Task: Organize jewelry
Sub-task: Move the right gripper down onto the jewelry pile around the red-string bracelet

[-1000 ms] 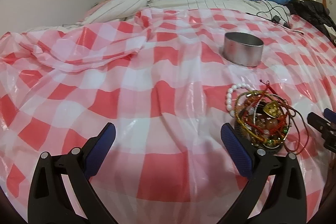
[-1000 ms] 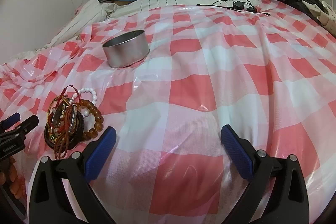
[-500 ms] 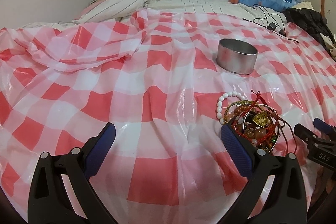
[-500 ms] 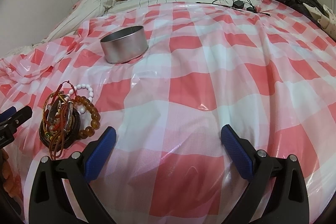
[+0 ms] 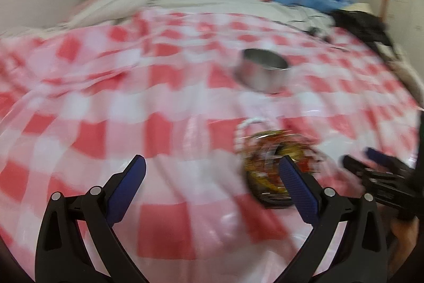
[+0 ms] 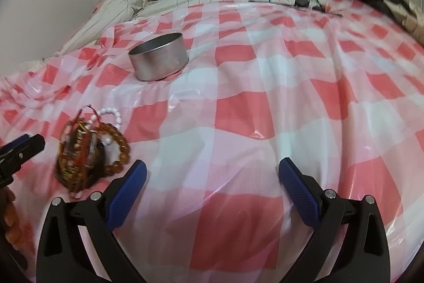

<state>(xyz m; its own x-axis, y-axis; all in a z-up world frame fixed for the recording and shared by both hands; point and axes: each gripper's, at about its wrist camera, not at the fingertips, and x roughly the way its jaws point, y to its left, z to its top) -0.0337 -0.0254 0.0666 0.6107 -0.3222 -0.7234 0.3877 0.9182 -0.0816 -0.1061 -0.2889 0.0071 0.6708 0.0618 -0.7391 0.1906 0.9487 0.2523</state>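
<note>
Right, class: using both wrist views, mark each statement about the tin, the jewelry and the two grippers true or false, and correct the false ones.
1. The metal tin holds the bracelets. False: no jewelry shows inside it.
2. The jewelry pile lies on the checked cloth. True.
3. The left gripper grips a bracelet. False: its jaws are wide apart and empty.
4. The right gripper is open. True.
5. The tin lies on its side. False: it stands upright.
</note>
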